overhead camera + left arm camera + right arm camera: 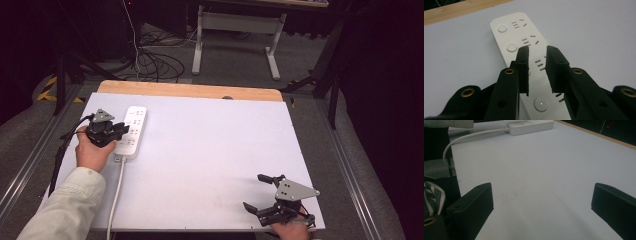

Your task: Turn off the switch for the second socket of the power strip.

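The left gripper [537, 53] hovers over the white power strip [524, 37], its jaws nearly together with a narrow gap and nothing between them. The power strip lies at the far left of the table [210, 150], its white cord [116, 195] running toward the near edge. The right gripper [260, 192] rests at the near right, jaws spread wide and empty.

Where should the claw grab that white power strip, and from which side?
Probably across its narrow width, near the middle, coming straight down from above. The power strip lies flat on the table, long and slim, so its two long edges are the easiest to pinch. The left claw already hangs over it, jaws only slightly apart, so it would likely need to open wider first.
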